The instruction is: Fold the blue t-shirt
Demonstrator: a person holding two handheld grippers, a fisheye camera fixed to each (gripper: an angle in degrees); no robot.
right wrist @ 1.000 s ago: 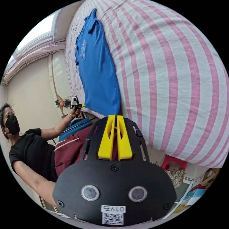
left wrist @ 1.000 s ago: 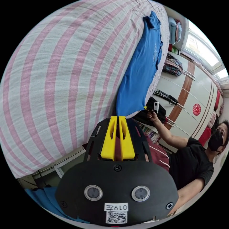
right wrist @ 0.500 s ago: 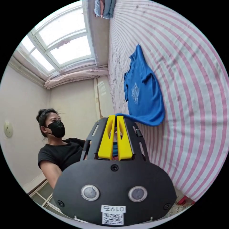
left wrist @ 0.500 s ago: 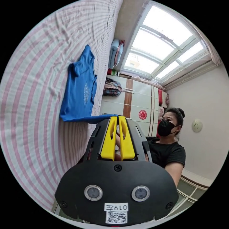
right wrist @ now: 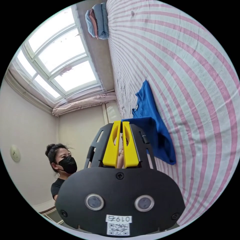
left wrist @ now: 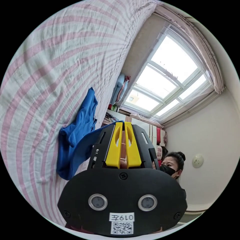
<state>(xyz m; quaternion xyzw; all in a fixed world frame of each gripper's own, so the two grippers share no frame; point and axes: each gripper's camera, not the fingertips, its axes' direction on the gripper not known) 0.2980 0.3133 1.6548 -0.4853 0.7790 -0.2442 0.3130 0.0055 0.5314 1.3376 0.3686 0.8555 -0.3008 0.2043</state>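
Blue t-shirt (left wrist: pixel 77 140) hem apparently between both grippers' closed fingers (right wrist: pixel 125 126).

The left gripper view looks out from just behind the left gripper (left wrist: pixel 122 123), along its yellow jaws, rolled so the striped bed (left wrist: pixel 50 65) runs up one side and the window (left wrist: pixel 165 82) fills the other. It sits close above the bed, near the blue t-shirt (left wrist: pixel 80 140). The right gripper view looks from behind the right gripper (right wrist: pixel 120 122) in the same way, mirrored: the window (right wrist: pixel 55 60) on one side, the bed (right wrist: pixel 190 75) on the other, the t-shirt (right wrist: pixel 155 130) near. Both views share the bed, the t-shirt, the window and the person (right wrist: pixel 62 162) holding the grippers.
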